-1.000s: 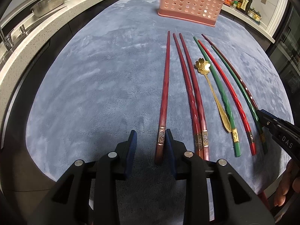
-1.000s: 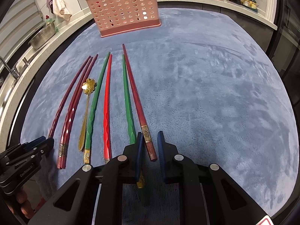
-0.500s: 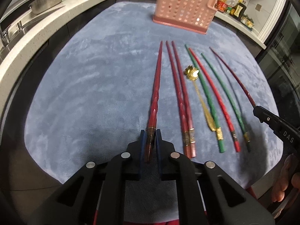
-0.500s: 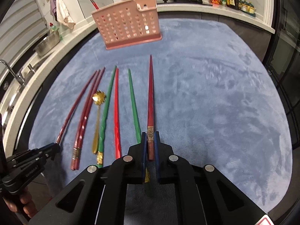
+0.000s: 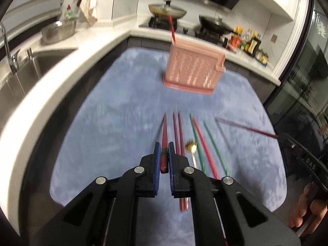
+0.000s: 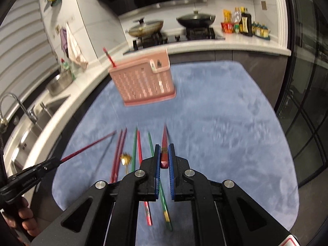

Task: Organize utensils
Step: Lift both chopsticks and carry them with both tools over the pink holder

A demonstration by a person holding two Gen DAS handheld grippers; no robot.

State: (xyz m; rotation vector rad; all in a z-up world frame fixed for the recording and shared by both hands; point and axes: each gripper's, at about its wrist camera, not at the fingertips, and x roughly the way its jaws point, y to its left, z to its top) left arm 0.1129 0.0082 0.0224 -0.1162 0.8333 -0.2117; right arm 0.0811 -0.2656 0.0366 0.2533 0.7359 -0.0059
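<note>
Above the blue mat [image 5: 114, 110] on the tabletop, the left gripper [image 5: 163, 153] is clamped on the thick end of one dark red chopstick [image 5: 164, 135] and the right gripper [image 6: 163, 153] on another [image 6: 164, 138], both raised off the mat. Remaining chopsticks [image 6: 135, 147] and a gold spoon [image 6: 125, 160] lie in a row below (one red chopstick already stands in the pink basket [image 6: 143, 82]). Step in hand: carrying; next, each tip must tilt down into the basket's open top.
</note>
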